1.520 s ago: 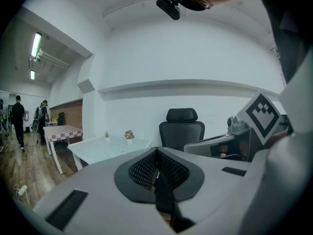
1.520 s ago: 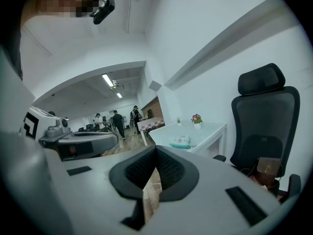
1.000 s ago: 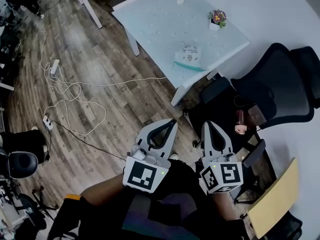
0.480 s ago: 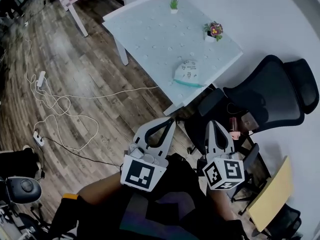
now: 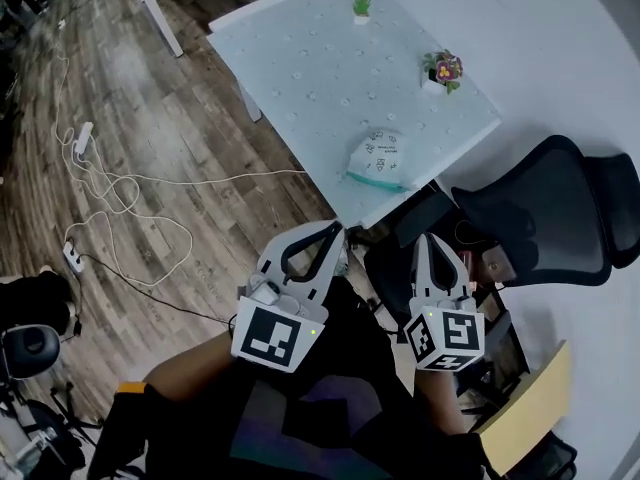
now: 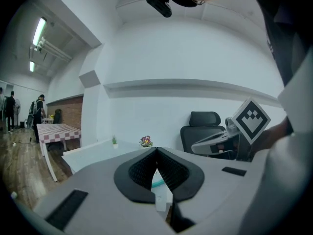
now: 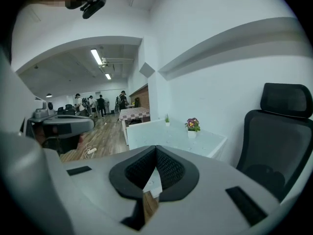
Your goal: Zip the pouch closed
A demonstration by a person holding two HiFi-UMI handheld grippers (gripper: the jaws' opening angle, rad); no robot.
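Pouch (image 5: 378, 158) lying on the pale worktop (image 5: 300, 58), teal edge toward the near rim. Well apart from the pouch, left hand-held gripper (image 5: 336, 230) and right hand-held gripper (image 5: 426, 240), both pressed together, empty. Best done by spreading both on approach: pin one end of the pouch, pinch the slider, pull straight along the teeth.

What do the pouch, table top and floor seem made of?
White printed pouch with teal edge: probably soft fabric or plastic, its shape slumped; too small to settle. Pale table top: smooth, slightly glossy, perhaps laminate or glass. Brown plank floor: wood or wood-look, with visible grain.
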